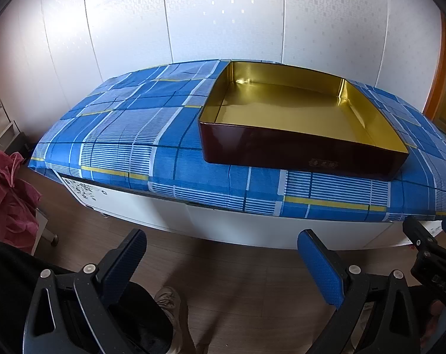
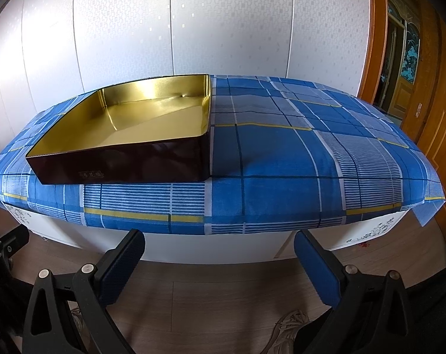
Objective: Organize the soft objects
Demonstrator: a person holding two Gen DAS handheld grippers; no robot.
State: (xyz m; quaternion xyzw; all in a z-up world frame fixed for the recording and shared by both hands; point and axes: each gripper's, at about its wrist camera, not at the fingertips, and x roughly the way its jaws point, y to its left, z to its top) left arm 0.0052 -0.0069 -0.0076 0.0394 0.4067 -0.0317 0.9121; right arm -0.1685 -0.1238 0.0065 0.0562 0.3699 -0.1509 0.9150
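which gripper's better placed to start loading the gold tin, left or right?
Neither by much: left gripper and right gripper both hang open and empty, short of the table. No soft items on the cloth; red fabric lies left, so probably left.

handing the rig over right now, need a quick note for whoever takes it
Left gripper: open, holding nothing, hanging short of the table.
Right gripper: open, holding nothing, also short of the table.
Tin box: dark outside, gold inside, lidless and empty, sitting on the blue plaid cloth.
Done: nothing packed yet.
Left: no soft objects show on the table; a pink cloth bundle lies off to the left. Find the items, then fill the box.
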